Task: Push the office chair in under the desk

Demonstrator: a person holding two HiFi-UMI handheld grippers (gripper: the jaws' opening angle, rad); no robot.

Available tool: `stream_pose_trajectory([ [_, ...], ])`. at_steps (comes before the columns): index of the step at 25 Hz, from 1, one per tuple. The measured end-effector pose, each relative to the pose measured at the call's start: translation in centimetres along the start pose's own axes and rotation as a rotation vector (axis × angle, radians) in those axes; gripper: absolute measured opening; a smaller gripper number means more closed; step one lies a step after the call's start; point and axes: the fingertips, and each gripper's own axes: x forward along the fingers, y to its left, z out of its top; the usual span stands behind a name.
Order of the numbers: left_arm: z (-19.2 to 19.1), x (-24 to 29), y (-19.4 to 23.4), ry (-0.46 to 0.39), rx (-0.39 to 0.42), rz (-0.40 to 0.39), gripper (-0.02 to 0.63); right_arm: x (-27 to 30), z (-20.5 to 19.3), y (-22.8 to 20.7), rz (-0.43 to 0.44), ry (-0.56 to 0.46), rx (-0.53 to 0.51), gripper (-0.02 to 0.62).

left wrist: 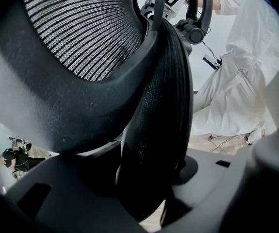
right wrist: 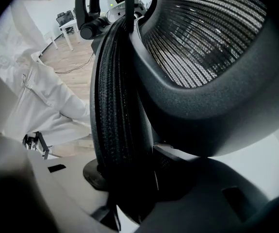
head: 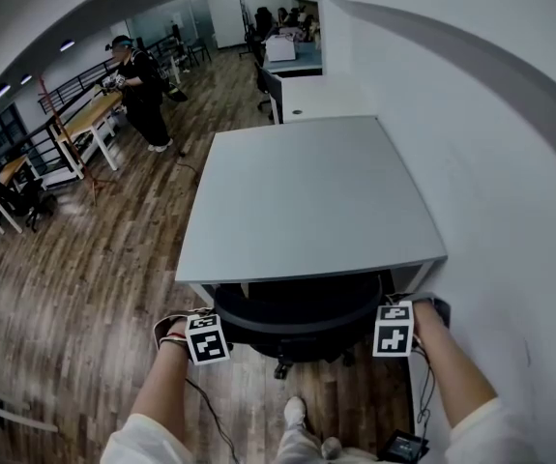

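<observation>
The black office chair (head: 297,319) stands at the near edge of the grey desk (head: 307,196), its seat tucked beneath the top and only the backrest showing. My left gripper (head: 219,329) is shut on the backrest's left rim (left wrist: 164,96). My right gripper (head: 381,319) is shut on the right rim (right wrist: 114,106). In the left gripper view the padded rim runs down between the jaws of the left gripper (left wrist: 149,198), with the mesh back (left wrist: 81,28) beside it. The right gripper view shows the same for the right gripper (right wrist: 129,198).
A white wall (head: 495,162) runs close along the desk's right side. Wood floor (head: 94,269) lies to the left, with a person (head: 142,90) standing far off among other desks. My own shoe (head: 297,414) and a cable (head: 210,414) lie behind the chair.
</observation>
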Motion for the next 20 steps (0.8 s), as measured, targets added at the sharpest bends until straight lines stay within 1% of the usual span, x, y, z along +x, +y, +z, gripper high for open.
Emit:
stream_pose_trajectory([
  [11,0.3,0.3,1.9,0.003,-0.001,-0.002,0.210,0.6,0.0,-2.0,-0.001,0.001,-0.001,0.184],
  [20,0.7,0.5,3.7,-0.006,0.003,0.020,0.202,1.0,-0.2,-3.5,0.002,0.004,0.001,0.184],
])
